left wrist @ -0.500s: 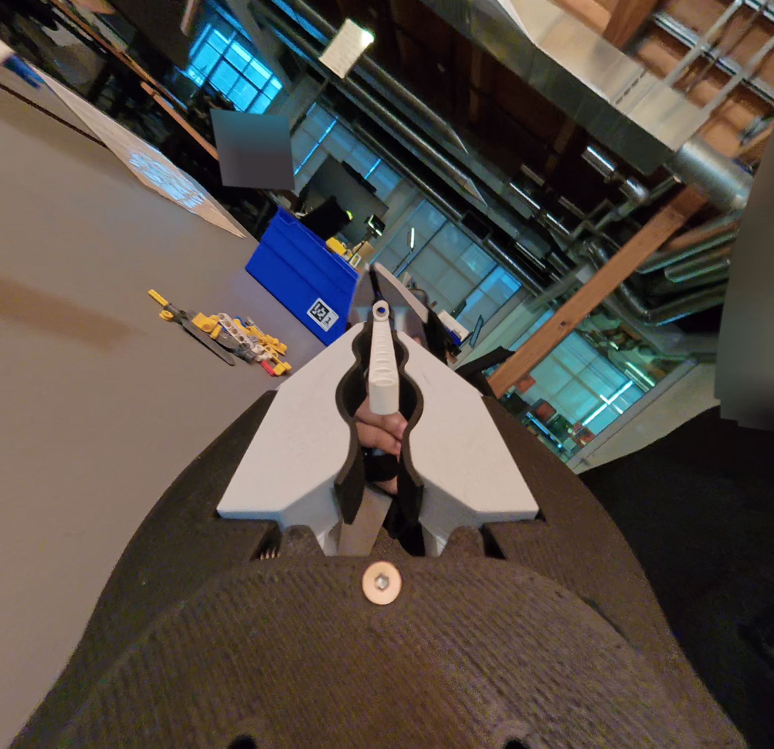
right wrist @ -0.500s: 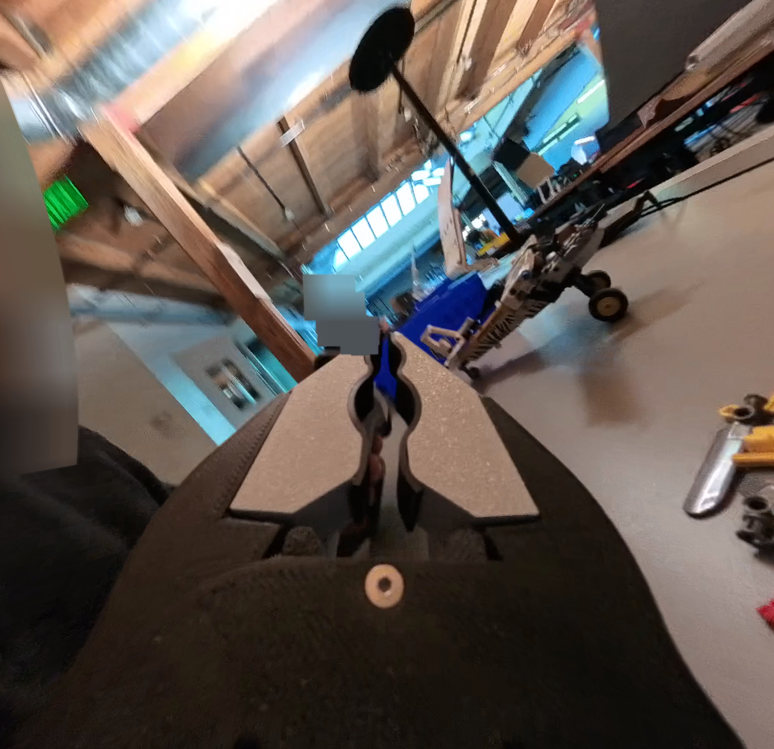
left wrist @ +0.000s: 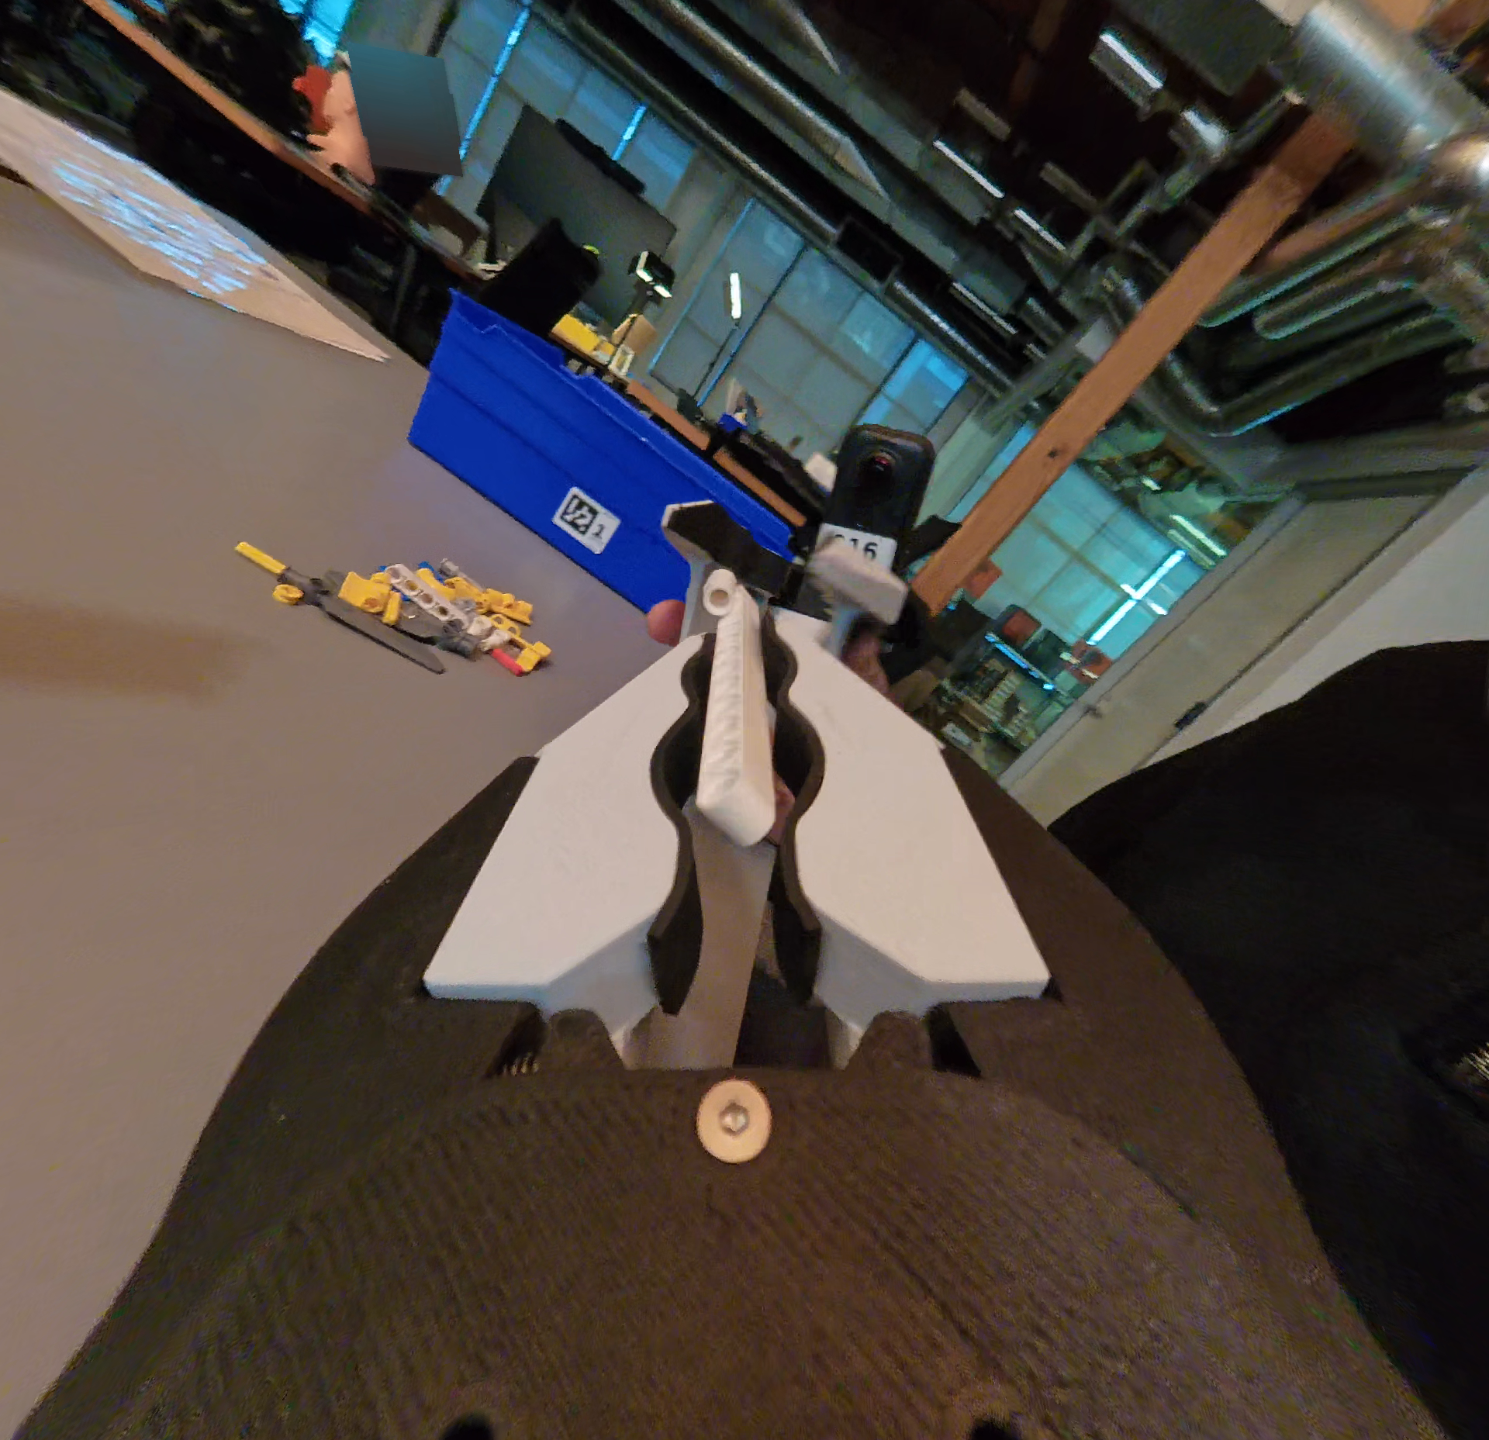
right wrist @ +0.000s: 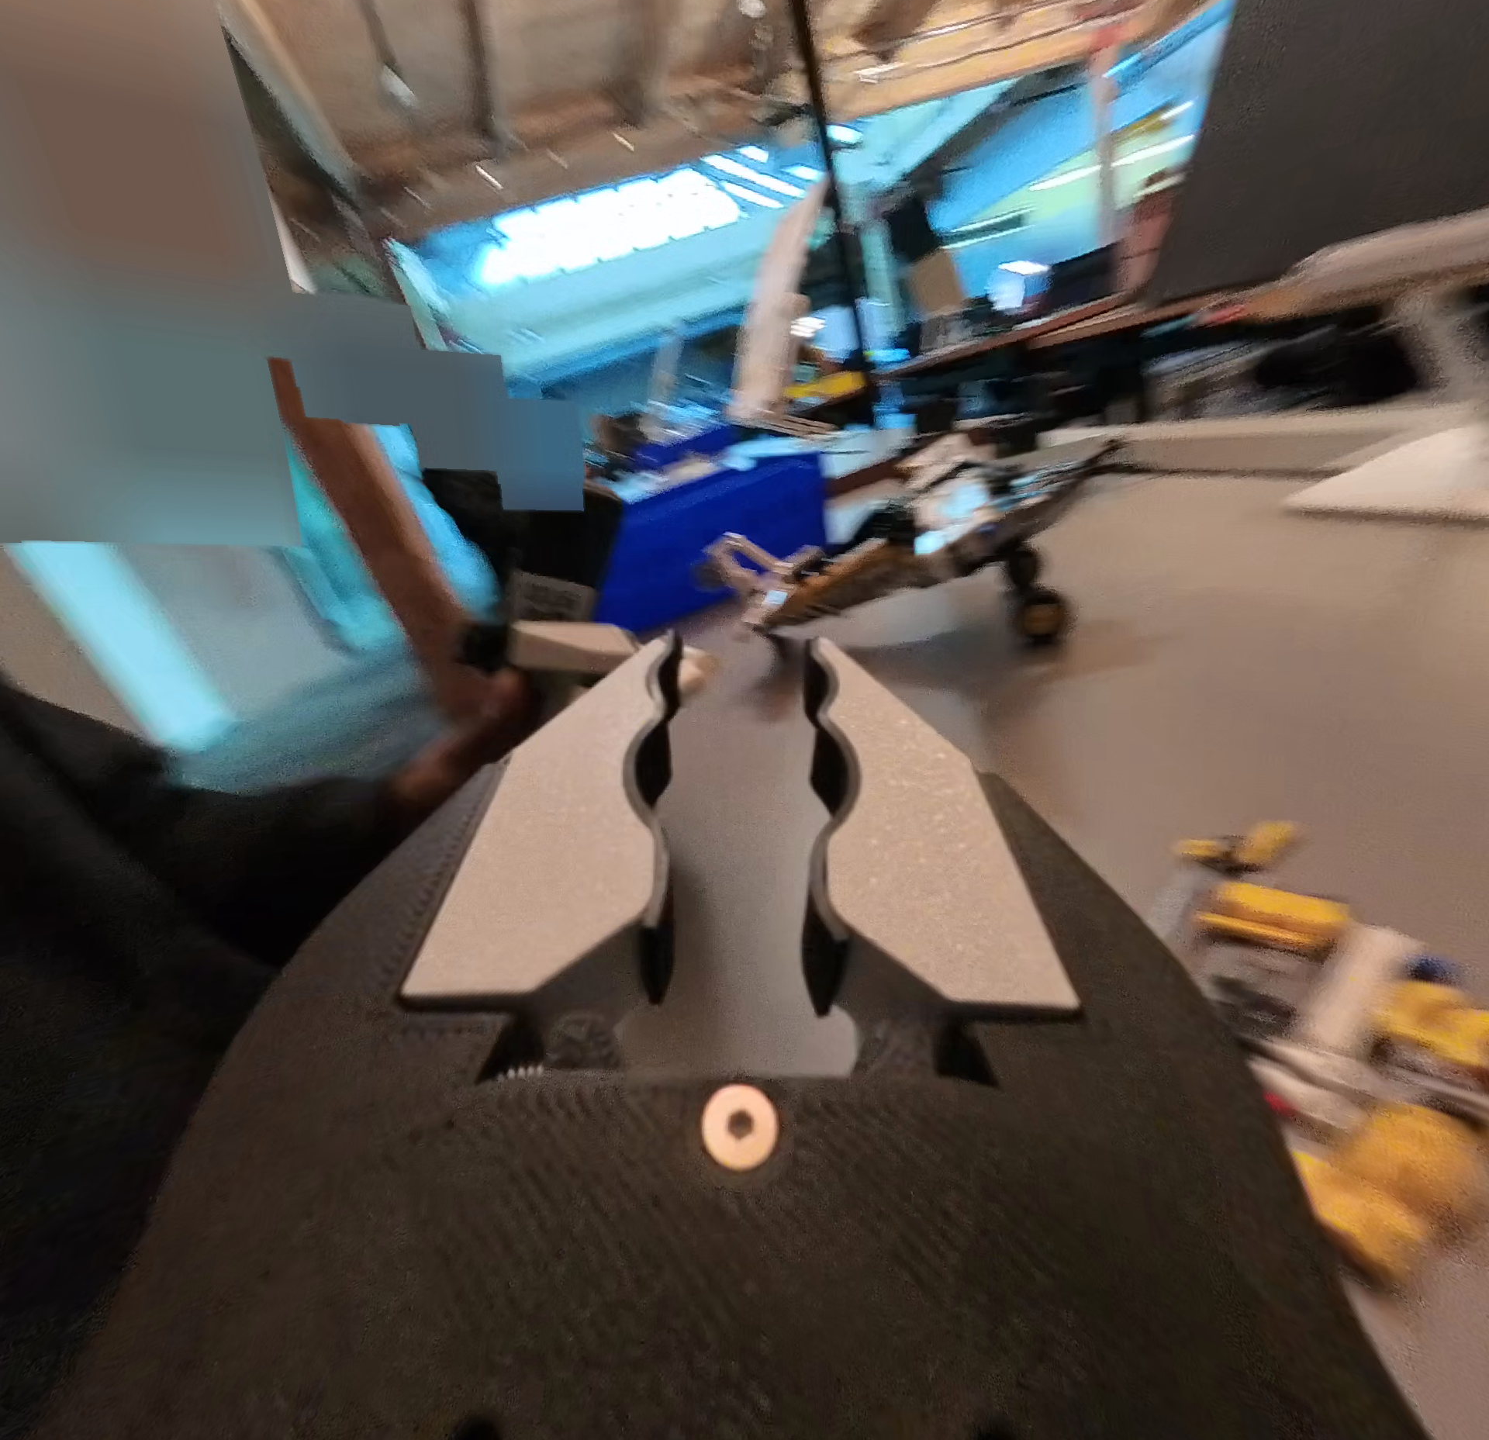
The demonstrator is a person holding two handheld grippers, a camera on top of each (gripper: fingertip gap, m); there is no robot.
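In the left wrist view my left gripper [left wrist: 737,648] is shut on a long white beam with holes [left wrist: 733,724]. The beam lies along the fingers and its round end sticks out past the tips. My right gripper [left wrist: 773,563] shows just beyond that end, its fingers apart, a hand behind it. In the blurred right wrist view my right gripper [right wrist: 741,656] is open and empty above the grey table [right wrist: 1209,676]. The left gripper's finger [right wrist: 564,648] and the beam's white tip [right wrist: 693,672] show just left of its fingertips.
A pile of yellow, grey and white building parts [left wrist: 403,604] lies on the table; it also shows at the right [right wrist: 1329,998]. A blue bin [left wrist: 548,451] stands behind. A wheeled brick model [right wrist: 951,531] stands beside the bin. A white sheet [left wrist: 161,225] lies far left. Left and right tips are no more than a few centimetres apart.
My right gripper was shut close by the beam's end; its jaws have opened and it has drawn back. The left gripper keeps hold of the white beam and has tilted.
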